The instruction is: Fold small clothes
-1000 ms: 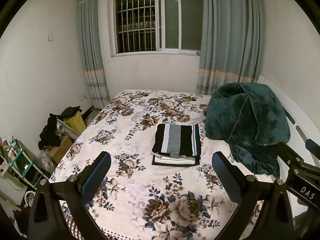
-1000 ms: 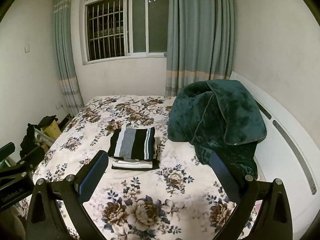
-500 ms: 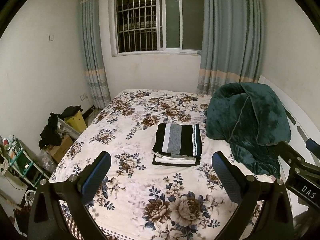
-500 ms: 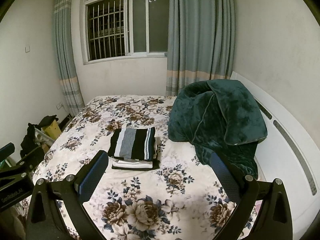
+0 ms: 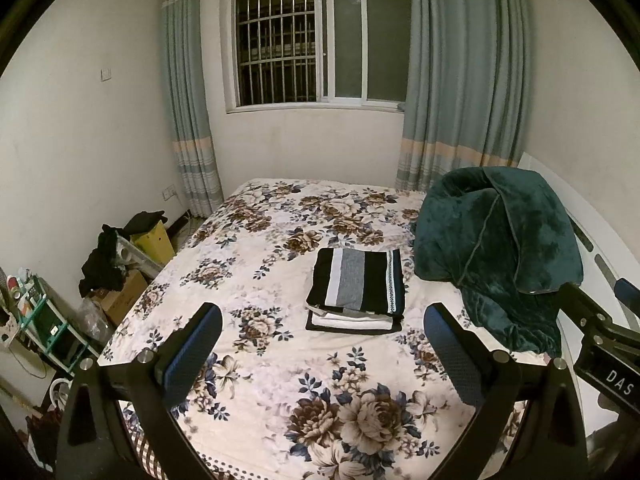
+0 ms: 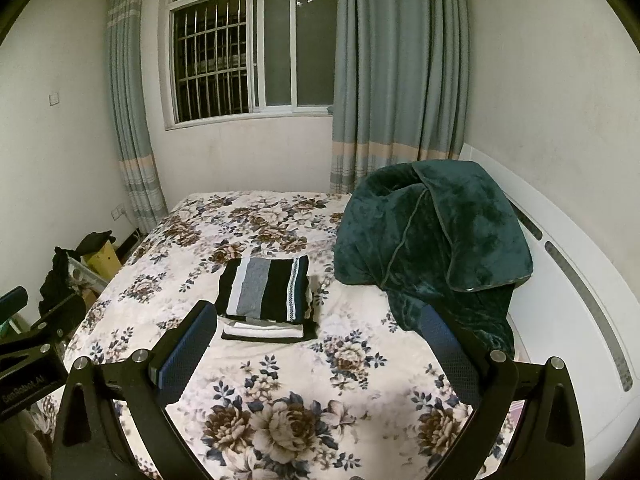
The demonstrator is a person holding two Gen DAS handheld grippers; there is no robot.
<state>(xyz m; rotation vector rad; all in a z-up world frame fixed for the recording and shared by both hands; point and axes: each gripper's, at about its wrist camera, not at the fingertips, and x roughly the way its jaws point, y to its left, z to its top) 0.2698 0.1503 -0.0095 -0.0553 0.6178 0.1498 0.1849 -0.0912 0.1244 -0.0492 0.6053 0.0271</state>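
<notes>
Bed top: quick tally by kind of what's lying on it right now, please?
Stack of folded clothes: 1
Heaped green blanket: 1
Total: 2
How many garments are in the stack cannot be told.

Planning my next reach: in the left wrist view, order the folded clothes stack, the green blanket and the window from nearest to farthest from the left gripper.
From the left gripper, open and empty:
1. Folded clothes stack, straight ahead on the bed.
2. Green blanket, ahead to the right, heaped by the headboard.
3. Window, on the far wall beyond the bed.
</notes>
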